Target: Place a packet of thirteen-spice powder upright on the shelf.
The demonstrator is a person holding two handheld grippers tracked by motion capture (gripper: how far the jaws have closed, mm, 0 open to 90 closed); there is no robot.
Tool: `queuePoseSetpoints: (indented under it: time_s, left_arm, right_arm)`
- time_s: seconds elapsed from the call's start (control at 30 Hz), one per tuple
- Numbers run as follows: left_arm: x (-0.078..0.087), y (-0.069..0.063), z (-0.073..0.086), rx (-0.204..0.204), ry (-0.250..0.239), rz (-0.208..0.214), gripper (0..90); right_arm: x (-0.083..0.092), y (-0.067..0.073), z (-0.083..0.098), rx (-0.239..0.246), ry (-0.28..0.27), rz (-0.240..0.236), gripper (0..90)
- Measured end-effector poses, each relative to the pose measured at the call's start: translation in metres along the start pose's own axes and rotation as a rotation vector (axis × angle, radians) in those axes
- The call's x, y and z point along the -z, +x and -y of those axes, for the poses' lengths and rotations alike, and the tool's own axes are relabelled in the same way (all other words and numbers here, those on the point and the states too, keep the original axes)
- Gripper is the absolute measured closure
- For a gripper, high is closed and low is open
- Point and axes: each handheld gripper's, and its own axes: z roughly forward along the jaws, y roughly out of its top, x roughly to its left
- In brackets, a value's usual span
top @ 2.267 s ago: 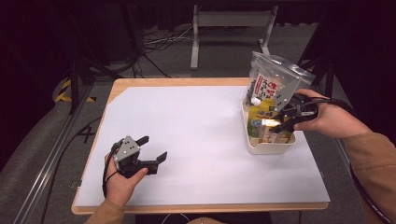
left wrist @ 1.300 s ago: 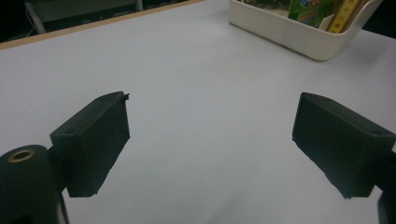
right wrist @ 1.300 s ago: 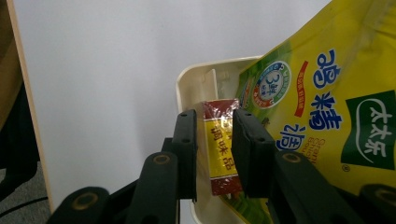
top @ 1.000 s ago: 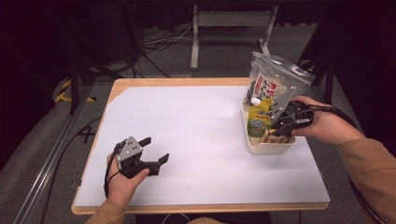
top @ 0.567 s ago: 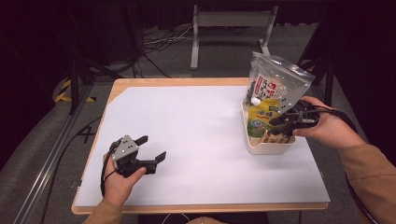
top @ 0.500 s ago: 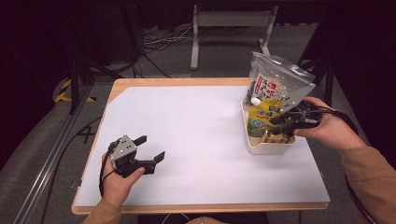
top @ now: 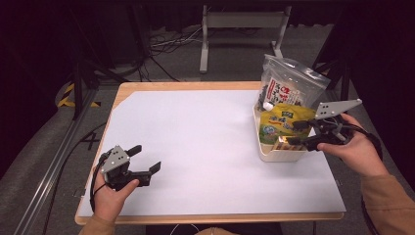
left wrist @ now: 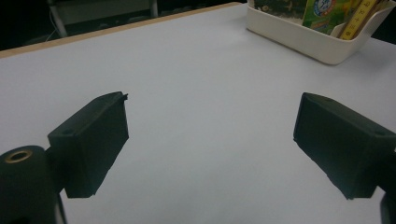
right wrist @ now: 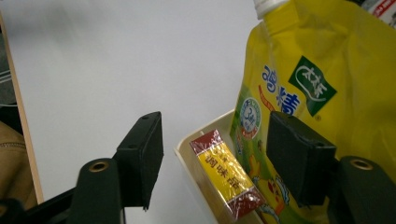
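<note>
Standing in a white tub [top: 274, 154] at the bench's [top: 205, 147] right edge, a small yellow-and-red box [right wrist: 225, 173] is straddled by the right gripper [right wrist: 215, 154], whose fingers have just been opening and are spread wide, unpressed. A yellow pouch [right wrist: 299, 93] is seen just beside it. The left gripper [left wrist: 210, 154] is held wide over bare bench.

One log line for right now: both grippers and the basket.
right gripper: open, jaws just opening, astride small box | left gripper: open, nothing between | basket: holds yellow pouch, box
</note>
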Motion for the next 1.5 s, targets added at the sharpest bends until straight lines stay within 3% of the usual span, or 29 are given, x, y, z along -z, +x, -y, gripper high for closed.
queuePoseSetpoints:
  time_s: [0.27,0.43,0.73,0.8,1.03,1.3,1.5]
  left_arm:
    - [0.008,0.002,0.010,-0.012,0.029,-0.004,10.4]
    - [0.014,0.006,0.016,0.002,0.033,-0.007,10.2]
    - [0.020,0.008,0.027,0.018,0.036,-0.019,10.1]
    - [0.020,0.010,0.028,0.006,0.034,-0.023,10.1]
    - [0.021,0.013,0.033,0.021,0.026,-0.040,10.1]
    - [0.021,0.018,0.037,0.027,0.024,-0.051,10.1]
    - [0.020,0.018,0.038,0.025,0.025,-0.048,10.1]
  right_arm:
    - [0.009,0.009,0.026,-0.062,-0.060,0.059,32.1]
    - [0.011,0.010,0.044,-0.090,-0.096,0.087,31.4]
    - [0.014,0.007,0.076,-0.145,-0.103,0.134,29.3]
    - [0.013,0.007,0.083,-0.163,-0.099,0.142,29.0]
    - [0.004,0.007,0.107,-0.197,-0.095,0.152,28.5]
    - [-0.010,0.008,0.122,-0.220,-0.114,0.168,25.6]
    - [-0.021,0.009,0.136,-0.247,-0.098,0.188,24.7]
